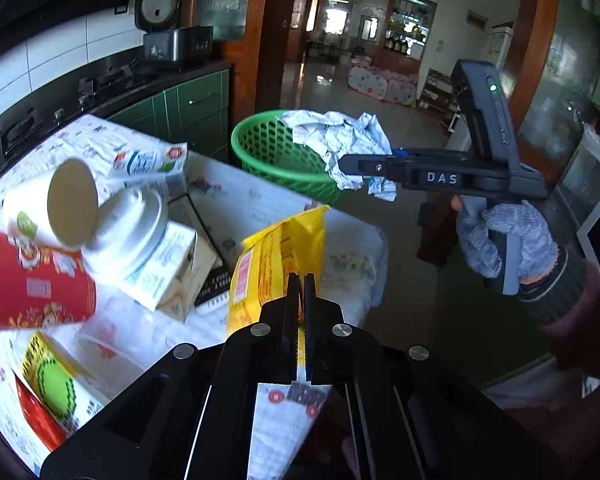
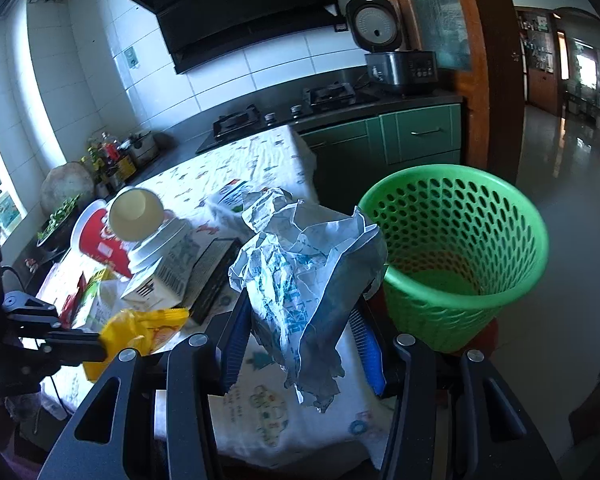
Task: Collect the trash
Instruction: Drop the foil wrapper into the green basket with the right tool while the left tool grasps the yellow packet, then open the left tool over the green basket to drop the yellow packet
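My left gripper (image 1: 299, 284) is shut on a yellow snack wrapper (image 1: 278, 256), held above the table's near edge; the wrapper also shows in the right wrist view (image 2: 140, 332). My right gripper (image 2: 300, 312) is shut on a crumpled white paper (image 2: 300, 264) and holds it beside the green perforated waste basket (image 2: 512, 216), left of its rim. In the left wrist view the paper (image 1: 340, 136) hangs in front of the basket (image 1: 260, 148), held by the right gripper (image 1: 348, 164).
On the patterned tablecloth (image 1: 236, 196) lie a paper cup (image 1: 60, 204), a white lid (image 1: 128, 228), a red cup (image 1: 36, 284), milk cartons (image 1: 160, 264), a dark remote (image 2: 212, 276) and a yellow-green box (image 1: 56, 384). A counter with a stove (image 2: 284, 116) and rice cooker (image 2: 396, 60) stands behind.
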